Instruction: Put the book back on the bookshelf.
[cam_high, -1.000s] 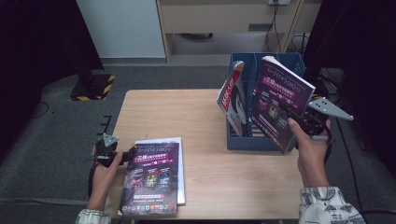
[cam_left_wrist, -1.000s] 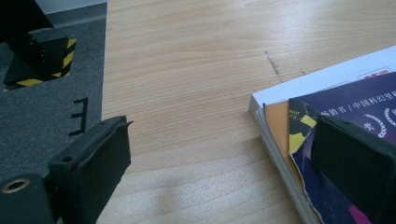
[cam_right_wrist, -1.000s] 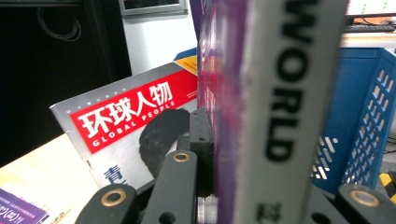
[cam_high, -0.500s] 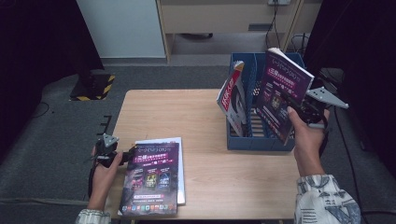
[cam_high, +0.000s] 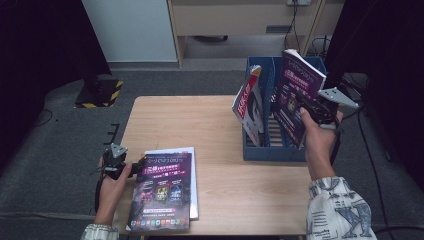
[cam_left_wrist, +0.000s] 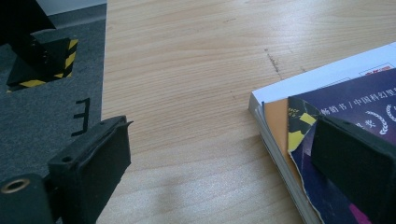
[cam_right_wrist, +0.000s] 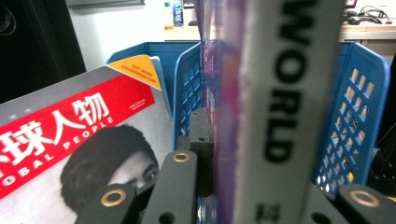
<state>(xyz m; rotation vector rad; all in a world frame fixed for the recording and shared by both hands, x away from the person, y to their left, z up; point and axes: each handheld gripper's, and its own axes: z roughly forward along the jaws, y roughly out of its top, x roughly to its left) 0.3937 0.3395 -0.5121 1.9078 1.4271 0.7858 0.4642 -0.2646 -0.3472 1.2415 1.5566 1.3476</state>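
On the left of the worktop (cam_high: 210, 125), the left claw (cam_high: 131, 169) is resting low beside a stack of magazines (cam_high: 167, 187), its jaws standing wide apart: in the left gripper view one black jaw is sitting over bare wood and the other is lying over the corner of the purple top magazine (cam_left_wrist: 355, 116), so the stack's near corner is sitting between them, ungripped. Further right, a blue file crate (cam_high: 270, 145) is standing at the worktop's right edge, and a red-and-grey magazine (cam_high: 248, 107) is already leaning upright in its left slot. To the right of that, the right claw (cam_high: 311, 111) is holding a purple magazine (cam_high: 295, 95) on edge above the crate, jaws closed tight on its lower spine; the right gripper view is showing the white spine (cam_right_wrist: 285, 107) pinched between the jaws, with the blue lattice walls (cam_right_wrist: 355, 116) just behind.

Judging by this, the filing step is under way: one magazine is stowed, a second is being carried to the crate, more are waiting. The next move is calling for lowering the held magazine straight down into a free slot right of the leaning one, keeping it upright so its bottom edge is not catching a divider, then easing the grip. Meanwhile the left claw looks ready to close on the top magazine's corner.
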